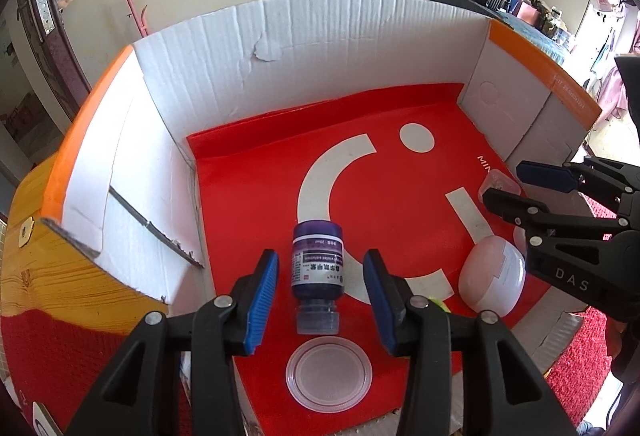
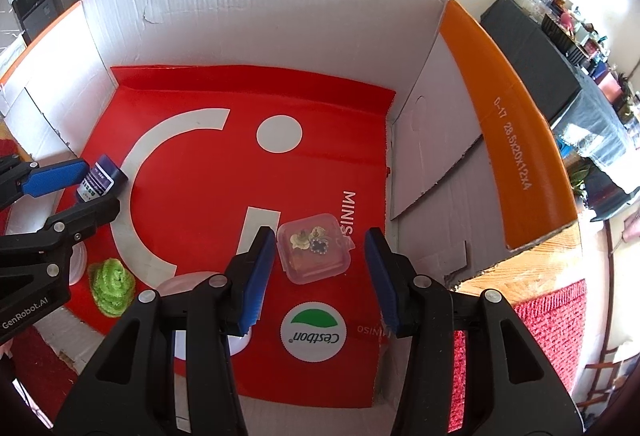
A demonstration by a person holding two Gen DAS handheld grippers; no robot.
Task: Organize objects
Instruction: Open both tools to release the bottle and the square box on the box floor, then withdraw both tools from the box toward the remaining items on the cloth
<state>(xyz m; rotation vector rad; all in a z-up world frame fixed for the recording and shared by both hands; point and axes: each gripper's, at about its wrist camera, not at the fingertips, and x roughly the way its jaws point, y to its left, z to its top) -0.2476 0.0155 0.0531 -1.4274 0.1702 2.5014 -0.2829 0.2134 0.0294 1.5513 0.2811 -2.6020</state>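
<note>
1. My left gripper [image 1: 320, 300] hangs over the purple bottle [image 1: 318, 268] with its jaws apart; both blue pads stand clear of the bottle, which lies on its side on the red liner [image 1: 248, 195] of the cardboard box [image 1: 320, 35]. Released, nothing held.
2. My right gripper [image 2: 318, 278] is likewise unclenched. The small clear case [image 2: 316, 250] sits on the liner between the pads; the left pad is just beside it, the right pad apart.
3. Risk, left: the bottle is round and on its side, so a nudge from either pad could roll it. The clear lid [image 1: 329, 374] lies just below its cap and could get knocked.
4. Risk, right: closing off-centre may skid the case instead of gripping it; its lid might pop.
5. Risk, both: the two tools work close inside one box, beside the pink egg-shaped case [image 1: 492, 278] and green fluffy thing [image 2: 112, 286]; a collision looks possible.
6. Writing: "MINIS" on the liner, "Cestbon" on a round sticker [image 2: 314, 332], "D-17 28.5X20X12X4" on the orange flap [image 2: 516, 139], "GenRobot.AI" and "DAS" on the tools. Bottle label too small to read.
</note>
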